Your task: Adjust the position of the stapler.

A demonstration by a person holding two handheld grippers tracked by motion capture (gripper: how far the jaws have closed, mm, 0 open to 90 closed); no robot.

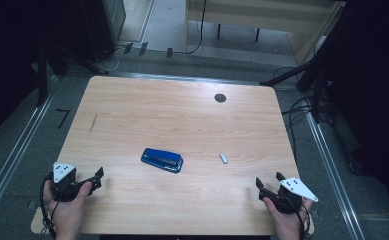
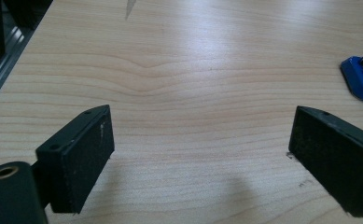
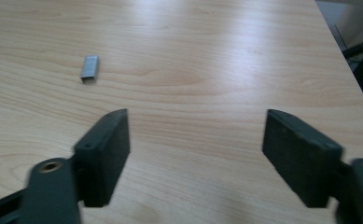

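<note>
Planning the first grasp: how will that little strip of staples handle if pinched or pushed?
The staple strip looks thin, metallic and low on the table, so it will probably slide, not roll. Probably very light. Wide pads may struggle to get under it, and squeezing might break it apart.

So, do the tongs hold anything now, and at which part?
Nothing is held. The left tongs and right tongs are both open over bare table; the blue stapler and staple strip lie untouched.
</note>
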